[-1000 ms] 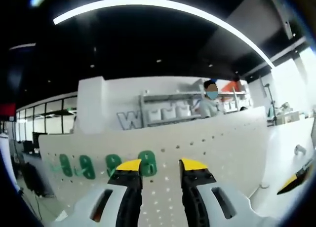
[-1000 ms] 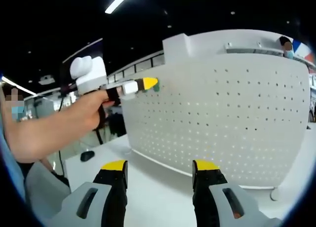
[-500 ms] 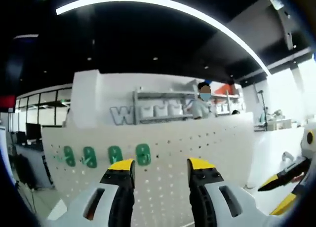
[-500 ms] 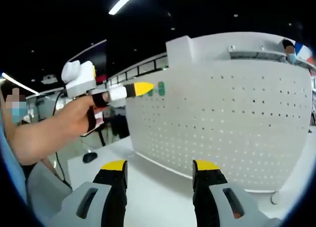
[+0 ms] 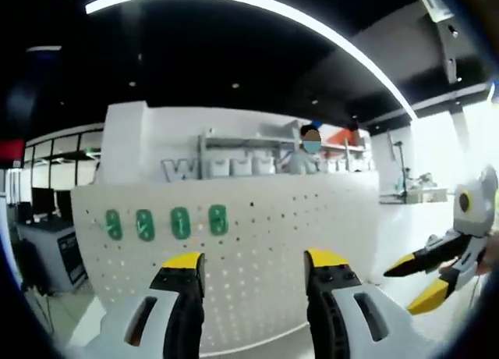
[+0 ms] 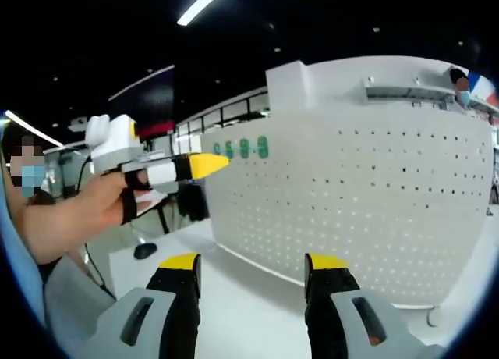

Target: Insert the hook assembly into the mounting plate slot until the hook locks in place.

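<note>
A white upright perforated mounting plate [image 5: 257, 242] stands on a white worktop [image 6: 249, 296], and four small green oval hooks [image 5: 165, 222] sit in a row along its upper left part in the left gripper view; their exact shape and how they attach are too blurred to make out. In the right gripper view the same green hooks [image 6: 242, 148] show as tiny marks at the plate's far top-left corner, just beyond the tip of the left gripper [image 6: 204, 165], which a person's hand [image 6: 101, 211] holds near the plate's left edge; whether that tip touches the plate cannot be told, and its fingers overlap so their spread is unclear there. In the left gripper view the left gripper [image 5: 253, 265] has its black, yellow-tipped fingers spread wide and empty, with the plate beyond them. The right gripper [image 6: 253, 267] likewise has its fingers wide apart with nothing between them, over bare worktop in front of the plate; it also enters the left gripper view at the right edge [image 5: 413, 281], partly cut off. A small dark object [image 6: 144, 250] lies on the worktop left of the plate, too small to identify. The plate's lower right corner is cut off by the view's edge. Bare worktop lies open in front of the plate.
</note>
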